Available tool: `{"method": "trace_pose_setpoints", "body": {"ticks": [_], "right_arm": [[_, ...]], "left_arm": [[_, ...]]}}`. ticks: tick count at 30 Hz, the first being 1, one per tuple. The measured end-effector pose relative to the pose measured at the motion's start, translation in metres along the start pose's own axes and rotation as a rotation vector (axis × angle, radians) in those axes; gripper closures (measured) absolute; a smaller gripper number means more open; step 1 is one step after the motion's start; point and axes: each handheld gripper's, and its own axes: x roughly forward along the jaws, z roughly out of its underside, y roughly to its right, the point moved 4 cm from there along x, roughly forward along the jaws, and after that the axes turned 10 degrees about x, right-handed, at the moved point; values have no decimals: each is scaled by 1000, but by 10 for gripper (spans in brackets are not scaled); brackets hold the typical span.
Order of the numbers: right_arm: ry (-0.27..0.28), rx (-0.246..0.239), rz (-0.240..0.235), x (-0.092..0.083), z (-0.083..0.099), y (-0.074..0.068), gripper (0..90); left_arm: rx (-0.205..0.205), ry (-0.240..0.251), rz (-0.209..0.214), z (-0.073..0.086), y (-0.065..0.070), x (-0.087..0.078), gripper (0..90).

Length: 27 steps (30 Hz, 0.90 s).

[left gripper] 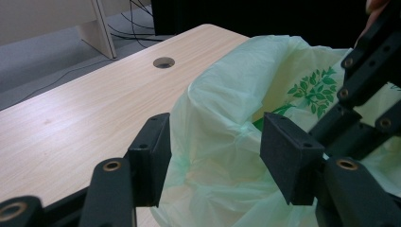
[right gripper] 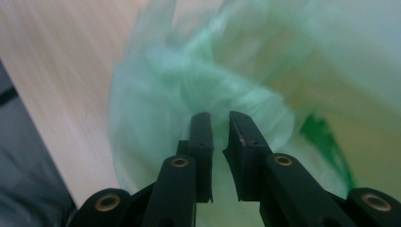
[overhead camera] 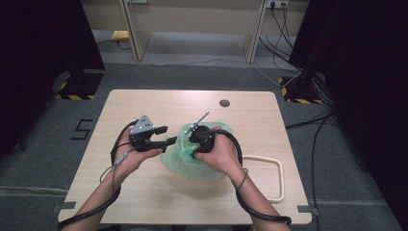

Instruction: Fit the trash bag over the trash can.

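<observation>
On the table: we saw a pale wood-grain table (overhead camera: 144,187), flat and matte, with a round dark hole (overhead camera: 224,103) beyond both grippers.
Bag, material: we found the green bag (overhead camera: 192,163) thin, translucent and crinkled, with a darker green leaf print (left gripper: 314,90) on its film.
Bag, place: it lay between the two grippers at the middle of the table, its open mouth billowing just ahead of the left gripper's jaws.
Left gripper: we held the left gripper (left gripper: 215,149) with its black, blocky jaws well apart; the bag's rim sat in the gap, and no pad pressed on it.
Right gripper: the right gripper (right gripper: 220,127) pointed down into the bag from above; its jaws stood close together with a narrow gap, a bunched fold of film right at the tips.
Right grip: with the blur there, we could not tell whether the pads pinched the film.
Right hand: our right hand (overhead camera: 222,153) wrapped the gripper's body over the bag.
Beside it: a cream rounded loop, a handle-like frame (overhead camera: 269,178), lay flat to the right of the right gripper.
</observation>
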Motion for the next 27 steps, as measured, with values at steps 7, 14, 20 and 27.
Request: {"method": "trace_pose_setpoints", "body": {"ticks": [7,14,20,27], "right_arm": [[-88,4,-27,9,8,2,760],[128,60,30,-32,-10,8,715],[236,113,50,-30,-23,8,715],[209,115,40,-10,-26,5,697]], "left_arm": [[1,-1,-1,-1,-1,0,429],[-1,3,-12,-1,-4,-4,431],[-1,4,-9,-1,-3,-3,431],[-1,3,-10,0,-3,-3,431]]}}
